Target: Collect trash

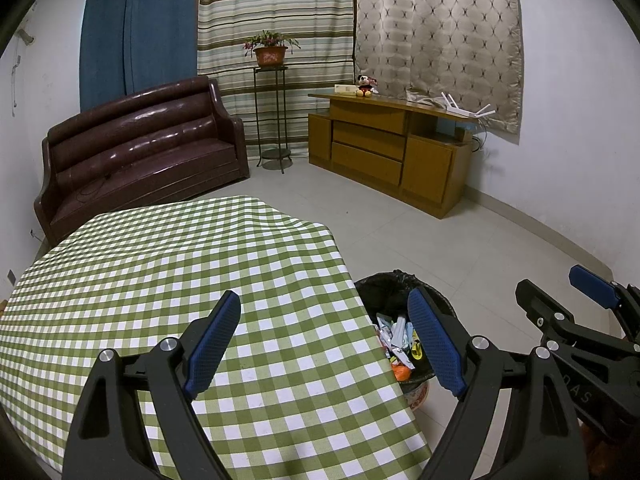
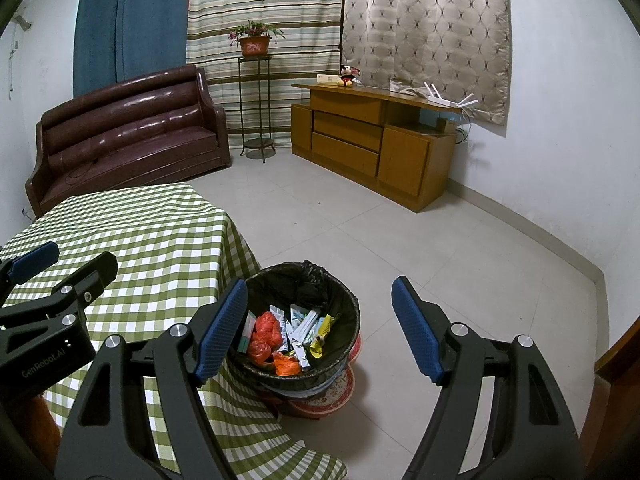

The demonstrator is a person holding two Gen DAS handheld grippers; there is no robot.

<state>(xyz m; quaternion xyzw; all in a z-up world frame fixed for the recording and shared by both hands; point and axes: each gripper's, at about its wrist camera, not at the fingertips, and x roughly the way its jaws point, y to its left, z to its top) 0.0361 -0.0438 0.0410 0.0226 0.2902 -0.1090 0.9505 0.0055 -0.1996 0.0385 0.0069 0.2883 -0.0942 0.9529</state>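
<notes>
L gripper [image 1: 324,340]: jaws spread wide, nothing between the blue pads, held above the near R edge of the table [image 1: 160,280] w/ green-white check cloth. Its R finger overlaps the trash bin [image 1: 384,292] in L wrist view. Cloth surface seen from both cams carries no loose items.

R gripper [image 2: 320,328]: jaws also wide apart, nothing held, hovering above floor/bin area to the R of the table. Each gripper shows at the edge of the other's view; the two are side by side, apart.

Trash bin [image 2: 344,296]: round, black liner, on the floor tight against the table's R side, cloth drape touching its rim. It sits on a red-patterned base [image 2: 332,396]; what that base is, can't tell. Inside: trash [image 2: 288,336] – orange plastic bags, white/teal wrappers, a yellow wrapper, piled loosely below the rim.

Background: dark brown leather sofa [image 1: 140,148] by L wall, beyond the table. Metal plant stand w/ potted plant [image 1: 271,50] in front of striped curtain. Wooden cabinet [image 1: 384,152] along far wall; on top a Mickey plush [image 1: 364,86], a white box beside it, a white router [image 1: 464,108] at the R end. Floor: pale tile.
</notes>
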